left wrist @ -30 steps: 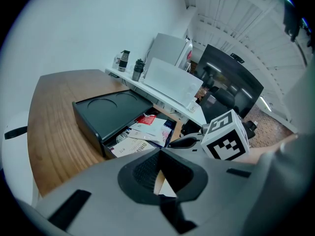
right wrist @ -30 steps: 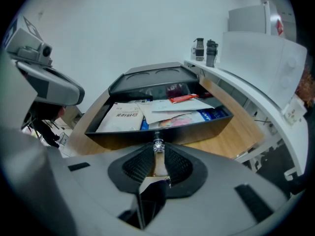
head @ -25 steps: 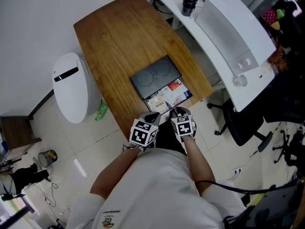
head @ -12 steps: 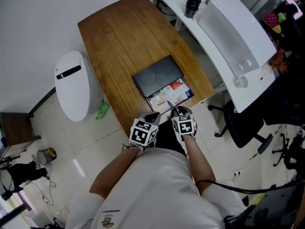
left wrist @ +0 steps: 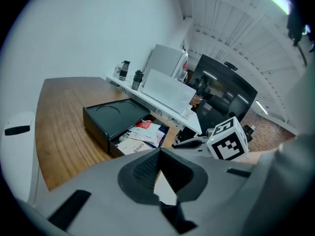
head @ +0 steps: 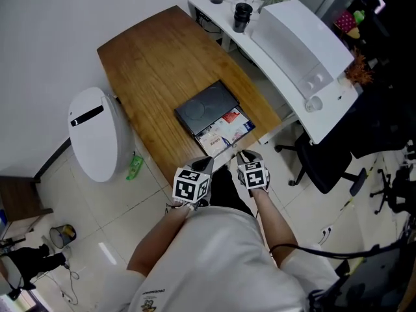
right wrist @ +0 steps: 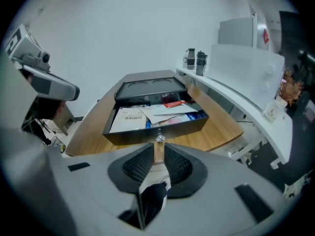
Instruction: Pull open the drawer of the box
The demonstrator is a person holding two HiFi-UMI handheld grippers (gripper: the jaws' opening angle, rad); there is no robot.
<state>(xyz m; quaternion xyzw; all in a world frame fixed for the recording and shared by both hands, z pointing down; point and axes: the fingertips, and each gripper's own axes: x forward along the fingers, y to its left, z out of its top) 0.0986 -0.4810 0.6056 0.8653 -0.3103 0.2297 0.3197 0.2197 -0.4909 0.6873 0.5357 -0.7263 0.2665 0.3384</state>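
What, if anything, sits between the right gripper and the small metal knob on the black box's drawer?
Nothing visible. The small metal knob on the front of the open black drawer sits straight ahead of the right gripper, just past its slightly parted jaws; the gap between holds nothing.

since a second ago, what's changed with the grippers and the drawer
The left gripper and right gripper both drew back a little from the drawer. Nothing was gripped or let go. The drawer stays open, the box stays in place, and the right jaws stay apart, with the knob just ahead of them.
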